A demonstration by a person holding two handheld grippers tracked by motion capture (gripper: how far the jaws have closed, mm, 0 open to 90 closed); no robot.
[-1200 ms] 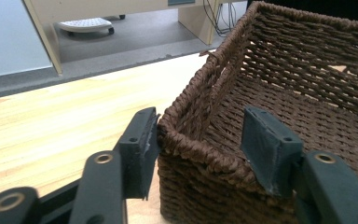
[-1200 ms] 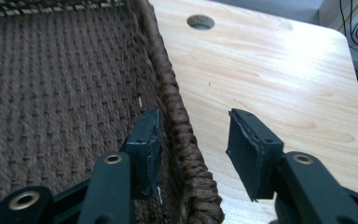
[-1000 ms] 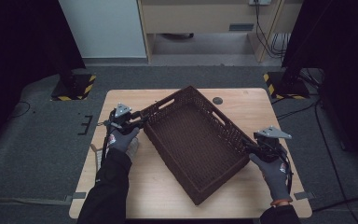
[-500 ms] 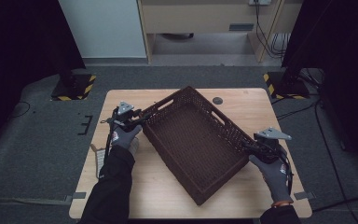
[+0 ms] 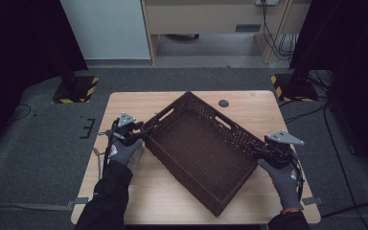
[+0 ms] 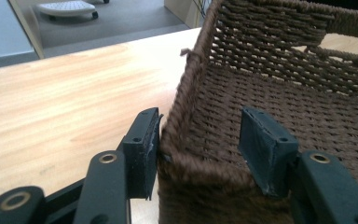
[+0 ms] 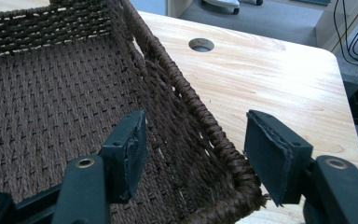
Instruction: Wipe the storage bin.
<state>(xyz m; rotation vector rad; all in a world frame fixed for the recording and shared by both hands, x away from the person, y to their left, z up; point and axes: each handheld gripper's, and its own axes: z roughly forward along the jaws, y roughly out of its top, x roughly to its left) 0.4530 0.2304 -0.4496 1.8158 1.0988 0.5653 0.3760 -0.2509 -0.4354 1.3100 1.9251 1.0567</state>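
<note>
Dark brown woven basket [image 5: 199, 151] lies askew, seemingly empty, on the table.

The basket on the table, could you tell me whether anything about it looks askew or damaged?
The woven basket sits turned diagonally to the table edges, one corner overhanging the near edge. A loose strand end sticks out by its rim in the left gripper view. No damage otherwise.

The left gripper [image 5: 143, 132] is held low in a gloved hand [image 5: 120, 152], forearm reaching in from below; its jaws have just been opening and stand apart. The right gripper [image 5: 258, 151], in the other gloved hand [image 5: 281, 178], has likewise been opening, jaws wide.
</note>
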